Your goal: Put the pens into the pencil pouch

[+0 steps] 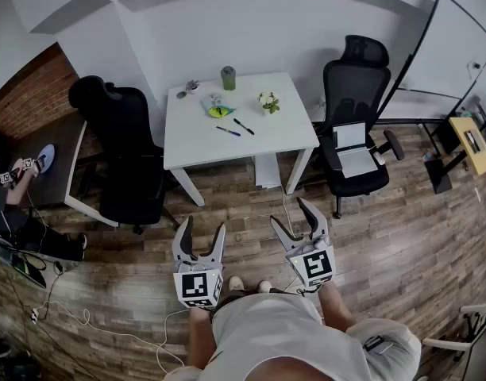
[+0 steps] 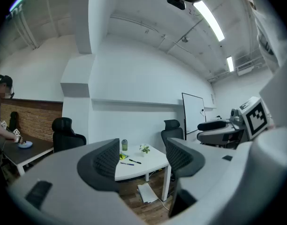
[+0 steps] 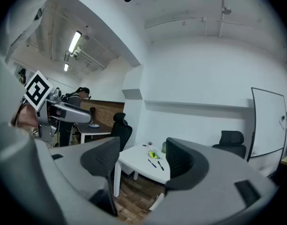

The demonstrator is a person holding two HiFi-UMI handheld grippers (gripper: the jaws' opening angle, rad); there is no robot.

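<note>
Two pens lie on the white table: a blue pen and a black pen. Behind them sits the yellow-green pencil pouch. My left gripper and right gripper are held level over the wooden floor, well short of the table, both open with nothing between their jaws. In the left gripper view the pens and pouch show small between the jaws. The right gripper view has the pens and pouch on the table too.
A green bottle and a small potted plant stand on the table. Black office chairs flank it, one at the left and one at the right holding papers. A whiteboard leans at right. A person sits at far left.
</note>
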